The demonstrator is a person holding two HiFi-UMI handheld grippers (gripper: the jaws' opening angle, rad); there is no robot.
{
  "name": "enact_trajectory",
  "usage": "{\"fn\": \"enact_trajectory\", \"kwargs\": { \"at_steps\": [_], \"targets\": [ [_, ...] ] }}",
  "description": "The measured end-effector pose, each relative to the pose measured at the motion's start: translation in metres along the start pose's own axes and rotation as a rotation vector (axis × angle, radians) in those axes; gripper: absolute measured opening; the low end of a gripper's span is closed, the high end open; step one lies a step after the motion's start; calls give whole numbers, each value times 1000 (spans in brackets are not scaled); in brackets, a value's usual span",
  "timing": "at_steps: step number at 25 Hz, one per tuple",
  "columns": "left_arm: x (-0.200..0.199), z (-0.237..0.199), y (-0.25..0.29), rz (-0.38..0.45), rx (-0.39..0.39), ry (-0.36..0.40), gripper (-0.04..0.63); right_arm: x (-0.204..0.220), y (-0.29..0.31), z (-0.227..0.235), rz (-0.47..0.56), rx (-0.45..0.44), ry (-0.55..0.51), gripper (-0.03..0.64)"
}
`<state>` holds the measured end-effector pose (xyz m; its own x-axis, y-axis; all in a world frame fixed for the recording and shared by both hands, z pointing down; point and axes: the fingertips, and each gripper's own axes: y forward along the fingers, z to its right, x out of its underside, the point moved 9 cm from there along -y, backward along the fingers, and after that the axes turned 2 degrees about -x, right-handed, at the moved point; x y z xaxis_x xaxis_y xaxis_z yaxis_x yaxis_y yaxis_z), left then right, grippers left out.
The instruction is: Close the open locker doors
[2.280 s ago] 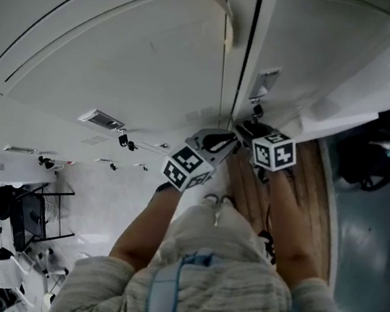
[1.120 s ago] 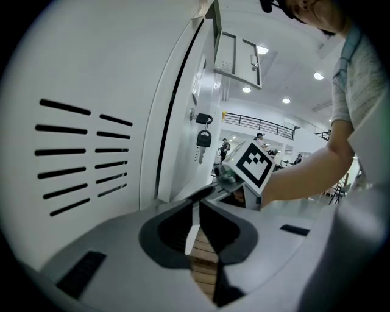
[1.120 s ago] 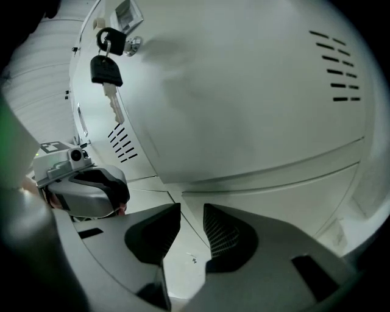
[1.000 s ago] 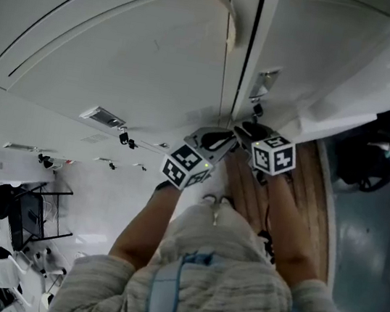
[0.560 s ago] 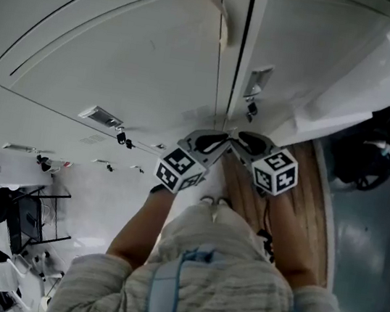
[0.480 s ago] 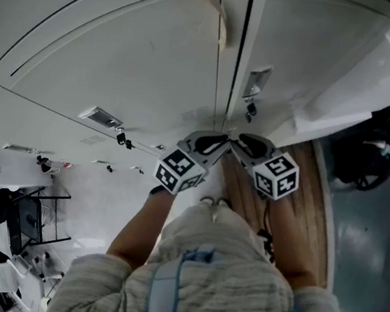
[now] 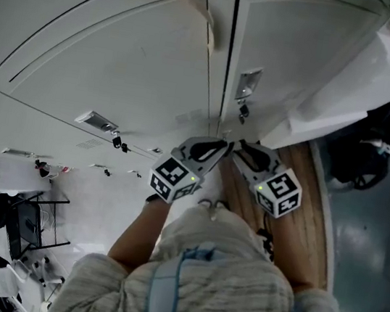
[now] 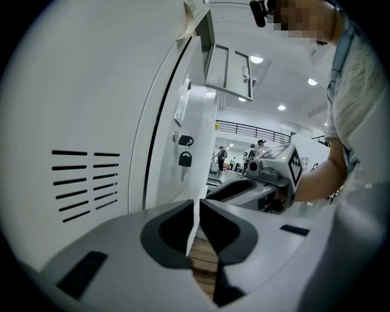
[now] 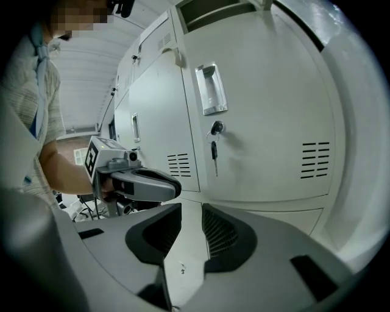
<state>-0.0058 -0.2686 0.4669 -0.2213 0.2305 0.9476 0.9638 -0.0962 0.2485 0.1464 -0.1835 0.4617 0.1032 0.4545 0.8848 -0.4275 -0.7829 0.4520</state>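
A white locker door [image 7: 300, 51] with a recessed handle [image 7: 248, 85] and a hanging key [image 7: 242, 111] stands right in front of me, with only a thin dark line along its left edge. In the right gripper view the same door [image 9: 268, 122] looks flush, with its handle [image 9: 210, 88] and key [image 9: 214, 146]. My left gripper [image 7: 218, 146] and right gripper [image 7: 241, 149] hang side by side just below the key, both shut and empty, touching nothing. Another white door [image 7: 353, 85] juts out open at the right. A small upper door [image 8: 228, 67] also hangs open.
A row of shut white lockers [image 7: 99, 63] runs to the left, with keys [image 7: 116, 141] hanging from them. Wooden flooring [image 7: 304, 206] lies under my arms, and grey floor [image 7: 371, 246] lies to the right. Desks and chairs [image 7: 9, 218] stand at the lower left.
Both grippers have drawn back from the keyed door's handle edge towards my body. The dark gap along that door's left edge has narrowed.
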Motion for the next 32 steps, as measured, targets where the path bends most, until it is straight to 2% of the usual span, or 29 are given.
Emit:
{"fn": "enact_trajectory", "kwargs": {
  "at_steps": [5, 12, 19, 21, 28, 32],
  "targets": [
    [-3, 4, -2, 13, 5, 11, 25, -8, -13, -5, 68, -8, 4, 112],
    [-43, 18, -11, 153, 21, 84, 25, -41, -38, -16, 252, -14, -56, 112],
    [-84, 33, -15, 258, 35, 112, 25, -70, -59, -22, 340, -8, -76, 110],
    [-92, 35, -17, 282, 35, 127, 25, -75, -65, -23, 360, -3, -76, 78],
    [-100, 38, -14, 285, 44, 148, 25, -76, -80, -24, 393, 3, -92, 5],
    [-98, 45, -12, 274, 61, 148, 25, -74, -81, -28, 372, 1, -98, 3]
  ]
}}
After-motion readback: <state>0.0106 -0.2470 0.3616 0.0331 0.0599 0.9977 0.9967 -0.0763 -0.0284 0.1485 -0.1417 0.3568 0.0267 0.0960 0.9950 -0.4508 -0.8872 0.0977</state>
